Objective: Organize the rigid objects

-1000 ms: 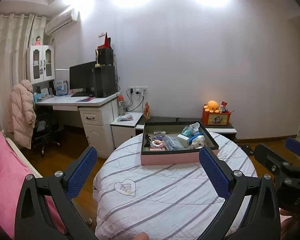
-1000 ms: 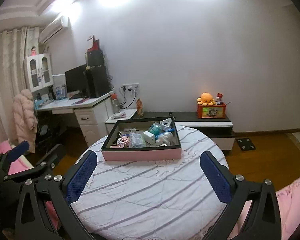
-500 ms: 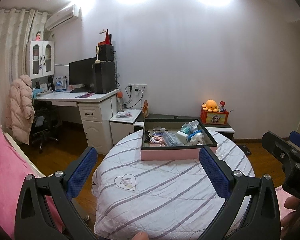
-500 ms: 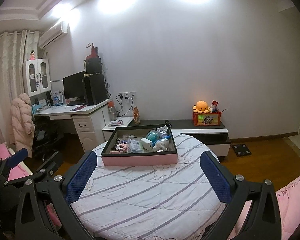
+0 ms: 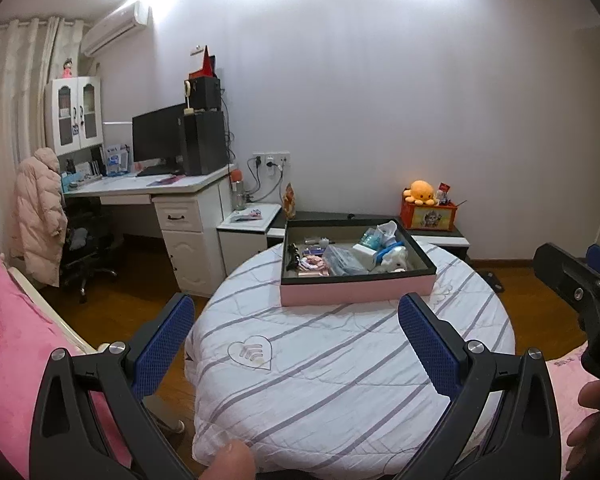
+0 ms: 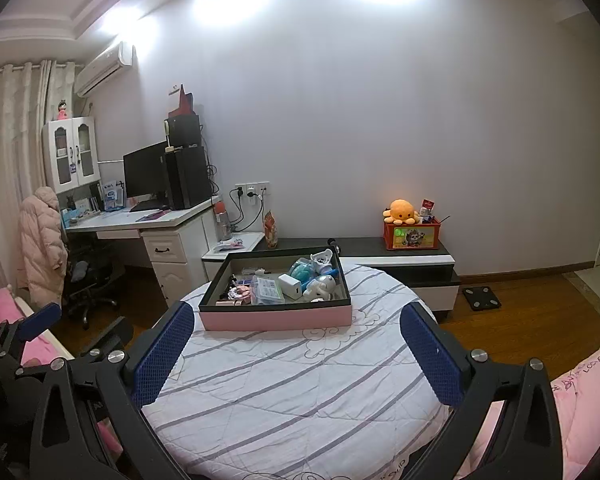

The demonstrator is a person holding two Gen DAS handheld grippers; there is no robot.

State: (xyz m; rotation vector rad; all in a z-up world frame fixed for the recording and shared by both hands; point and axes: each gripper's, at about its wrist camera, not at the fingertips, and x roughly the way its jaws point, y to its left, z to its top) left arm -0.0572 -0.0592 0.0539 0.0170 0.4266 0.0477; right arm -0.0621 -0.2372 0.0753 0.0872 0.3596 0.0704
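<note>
Both views have pulled back and levelled over the last second: the tray [image 5: 358,276] sat closer and larger, now smaller, near the far edge of the round table [image 5: 340,360]. Reads as backing off, or a pause before reaching in; cannot tell which. Small items (white box [image 6: 291,285], toy figure [image 6: 320,286], clear case [image 6: 266,290]) all lie jumbled inside the tray. Left gripper [image 5: 296,332] wide, empty, held level short of the table. Right gripper [image 6: 296,340] likewise wide, empty, level, aimed at the tray.

Each black tool [image 5: 296,344] has blue textured pads [image 5: 162,344] and silver screws.
</note>
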